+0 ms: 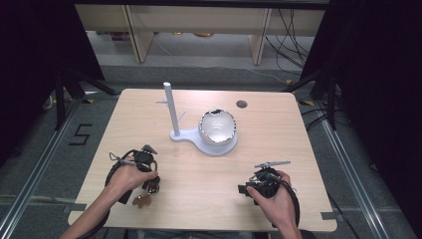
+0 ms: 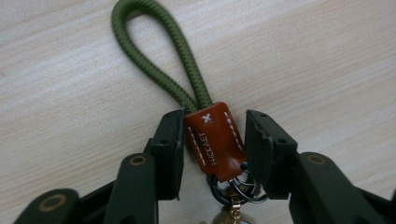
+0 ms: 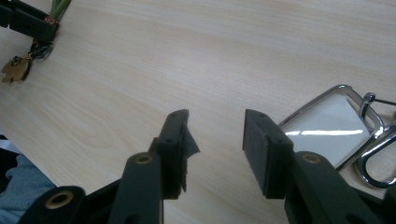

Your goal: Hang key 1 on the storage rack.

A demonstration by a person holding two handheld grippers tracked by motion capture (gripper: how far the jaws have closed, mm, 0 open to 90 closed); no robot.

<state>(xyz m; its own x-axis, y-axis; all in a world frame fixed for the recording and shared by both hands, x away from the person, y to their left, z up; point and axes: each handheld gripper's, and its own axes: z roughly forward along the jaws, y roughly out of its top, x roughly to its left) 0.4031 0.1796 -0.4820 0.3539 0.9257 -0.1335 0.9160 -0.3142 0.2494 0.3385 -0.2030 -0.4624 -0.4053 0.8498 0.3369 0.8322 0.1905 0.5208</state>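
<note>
My left gripper (image 2: pixel 212 144) has its jaws spread either side of the brown leather tab (image 2: pixel 215 140) of a keychain lying on the table (image 2: pixel 317 65), not yet pinching; I judge this the grasping step, so next comes a firm squeeze. A green cord loop (image 2: pixel 159 51) runs from the tab, rings below. My right gripper (image 3: pixel 215 140) waits open, empty.
</note>
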